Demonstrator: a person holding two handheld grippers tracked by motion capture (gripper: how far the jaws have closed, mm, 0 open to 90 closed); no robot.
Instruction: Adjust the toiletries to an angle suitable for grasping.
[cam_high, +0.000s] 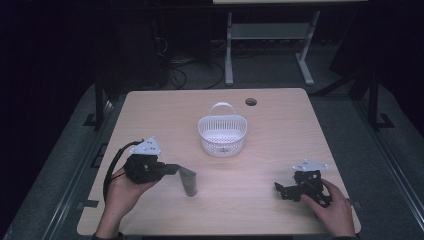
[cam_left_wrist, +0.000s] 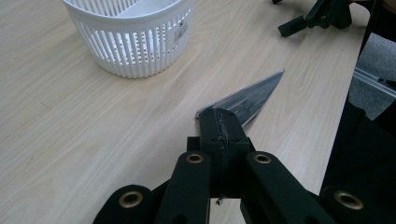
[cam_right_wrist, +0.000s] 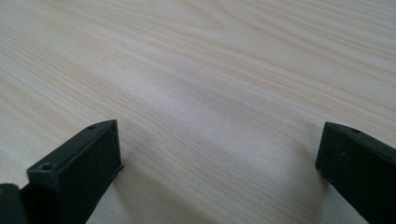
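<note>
A dark, flat, shiny packet (cam_high: 189, 182) hangs just above the wooden table (cam_high: 280, 130) at the front left. My left gripper (cam_high: 175, 169) is shut on its upper edge. In the left gripper view the packet (cam_left_wrist: 252, 95) shows edge-on, sticking out past the closed jaws of the left gripper (cam_left_wrist: 219, 119). A white slotted basket (cam_high: 222, 134) with a raised handle stands mid-table; the basket (cam_left_wrist: 135, 42) looks empty. My right gripper (cam_high: 280, 189) is held low over the front right of the table. Its jaws stand wide apart, the right gripper (cam_right_wrist: 215, 149) holding nothing.
A round cable hole (cam_high: 251, 102) sits near the table's far edge. Behind the table stands a white desk frame (cam_high: 230, 50) with cables on the floor (cam_high: 175, 75). The right gripper (cam_left_wrist: 303, 18) also shows far off in the left gripper view.
</note>
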